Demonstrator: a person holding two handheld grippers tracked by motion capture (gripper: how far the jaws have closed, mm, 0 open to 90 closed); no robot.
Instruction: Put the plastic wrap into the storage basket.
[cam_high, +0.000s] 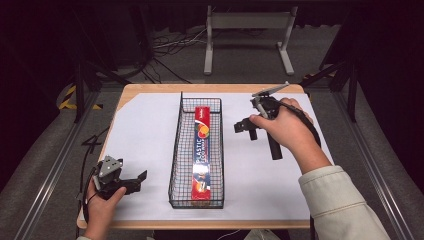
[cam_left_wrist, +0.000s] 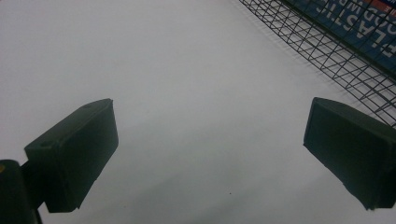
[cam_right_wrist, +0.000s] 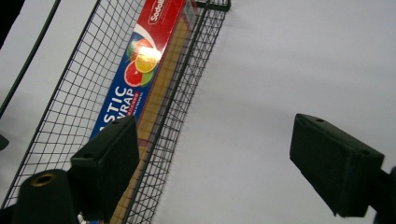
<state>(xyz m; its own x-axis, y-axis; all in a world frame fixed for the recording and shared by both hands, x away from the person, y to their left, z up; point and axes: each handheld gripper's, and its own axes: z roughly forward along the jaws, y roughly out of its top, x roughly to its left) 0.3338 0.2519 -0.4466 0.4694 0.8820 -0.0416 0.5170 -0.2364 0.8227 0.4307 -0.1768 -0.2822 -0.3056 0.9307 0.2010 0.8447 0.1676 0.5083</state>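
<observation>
The right gripper, jaws spread wide and gripping nothing, hovers right of centre in the high view — just beside the black wire basket. Inside it lies the long glossy plastic wrap box, flat along the mesh floor. At lower left, the left gripper rests released on the smooth white table cover — blocky matte pads apart.

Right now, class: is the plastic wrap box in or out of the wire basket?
In. The plastic wrap box lies flat inside the wire basket.

Plastic wrap box in wire basket: reads "PLASTIC WRAP"; brand partly legible, "Sodol…".
</observation>
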